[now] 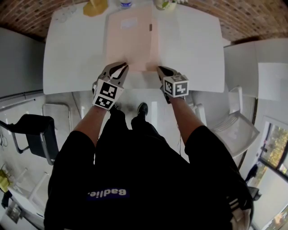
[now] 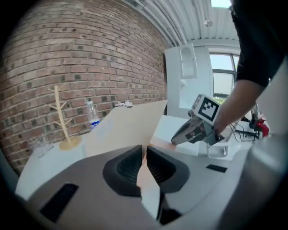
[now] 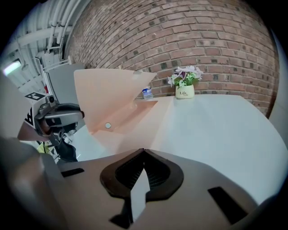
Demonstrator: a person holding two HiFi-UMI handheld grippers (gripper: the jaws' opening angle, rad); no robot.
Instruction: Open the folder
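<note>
In the head view the white counter fills the upper part of the frame. The pale pink folder lies at the upper centre of it. My left tool is at the folder's near left corner, and my right tool is at its near right corner. Along the top edge of the frame stand a wooden stand, a bottle and a flower pot. A black chair is at the lower left.

In the left gripper view the jaws of my left tool are clamped on the thin edge of the folder's cover. The cover rises tilted above the counter in the middle of the frame. The right tool is at the right, its tip low beside the folder. The brick wall is behind.

In the right gripper view the jaws of my right tool are together, and I see nothing between them. The tip is just at the near edge of the folder's lower sheet; I cannot tell if it touches. The lifted cover stands at the upper left of the frame, with the left tool on its edge.
</note>
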